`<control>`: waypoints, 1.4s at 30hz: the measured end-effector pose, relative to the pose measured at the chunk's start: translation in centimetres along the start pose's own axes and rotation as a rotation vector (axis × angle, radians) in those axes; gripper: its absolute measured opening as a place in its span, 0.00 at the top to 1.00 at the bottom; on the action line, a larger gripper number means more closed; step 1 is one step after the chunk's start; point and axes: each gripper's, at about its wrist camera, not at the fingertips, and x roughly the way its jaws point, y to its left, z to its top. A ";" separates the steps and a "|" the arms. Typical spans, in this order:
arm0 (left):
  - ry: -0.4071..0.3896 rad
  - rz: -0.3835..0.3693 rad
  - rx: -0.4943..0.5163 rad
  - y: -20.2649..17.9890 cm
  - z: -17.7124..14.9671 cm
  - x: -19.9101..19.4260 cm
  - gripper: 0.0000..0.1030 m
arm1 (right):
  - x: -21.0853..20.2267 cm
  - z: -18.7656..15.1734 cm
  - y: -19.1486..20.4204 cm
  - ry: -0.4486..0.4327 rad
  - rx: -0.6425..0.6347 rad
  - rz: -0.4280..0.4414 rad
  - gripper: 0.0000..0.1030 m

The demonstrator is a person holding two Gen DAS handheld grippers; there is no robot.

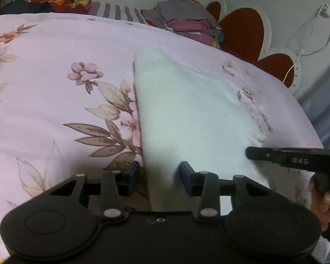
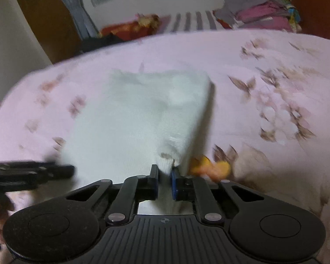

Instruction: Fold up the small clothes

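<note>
Right now I am in the middle of a fold on the white cloth [image 1: 193,118], which lies flat on the pink flowered bedspread [image 1: 55,66], well on my side of the stack of folded clothes [image 1: 187,22] at the far edge of the bed. My right gripper [image 2: 165,173] has its jaws drawn close on a bunched near corner of the cloth, and a small tuft of white fabric stands up between the pads, so I judge that corner is held. My left gripper [image 1: 160,173] stands with its jaws parted, straddling the cloth's near left edge; one finger sits over the bedspread just beside the edge and the other over the white fabric, and it holds nothing that I can see. The right-wrist view is smeared, so I cannot tell how firm the pinch is. Something orange [image 2: 211,168] lies on the bedspread just to the right of the cloth's near corner, too blurred to name. Next, I think, I must close the left jaws on the near left corner, then lift both corners together and carry them toward the far edge of the cloth, keeping the two sides level so the fold lands square.
</note>
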 end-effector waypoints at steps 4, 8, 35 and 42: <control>0.005 0.008 0.006 -0.6 -1.4 -1.2 0.62 | -0.2 -0.2 -0.1 -0.012 0.025 -0.002 0.88; -0.004 0.007 -0.008 -0.5 -4.6 -3.2 0.60 | -2.7 -2.2 1.7 0.008 -0.016 0.023 0.70; -0.112 0.237 0.146 -4.1 3.5 -0.2 0.22 | -0.4 -0.5 5.8 -0.212 -0.323 -0.135 0.71; -0.076 0.253 0.122 -3.5 2.4 0.6 0.22 | 0.9 -1.4 2.5 -0.148 -0.226 -0.194 0.71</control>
